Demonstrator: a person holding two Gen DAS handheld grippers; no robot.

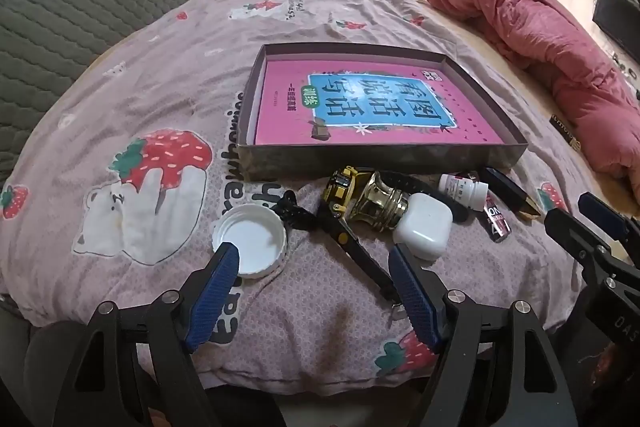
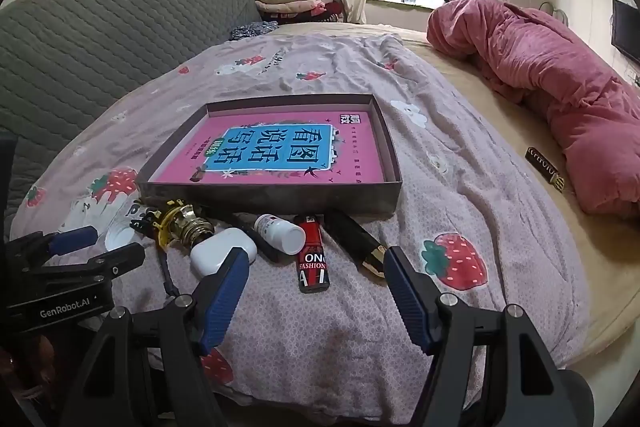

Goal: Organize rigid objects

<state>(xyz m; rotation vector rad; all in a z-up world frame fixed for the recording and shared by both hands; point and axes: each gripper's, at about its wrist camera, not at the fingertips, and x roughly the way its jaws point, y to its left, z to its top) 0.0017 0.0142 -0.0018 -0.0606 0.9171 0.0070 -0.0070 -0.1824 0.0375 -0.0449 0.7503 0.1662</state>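
Right wrist view shows the right gripper with its jaws apart and empty, hanging over the strawberry bedsheet. The red lighter lies just ahead between the jaws, its long axis running from near to far, so the jaws could close across its narrow sides. The left gripper, also apart and empty, stands nearer to the white bottle cap and the white earbud case. The shallow box waits just behind the row, holding a pink book.
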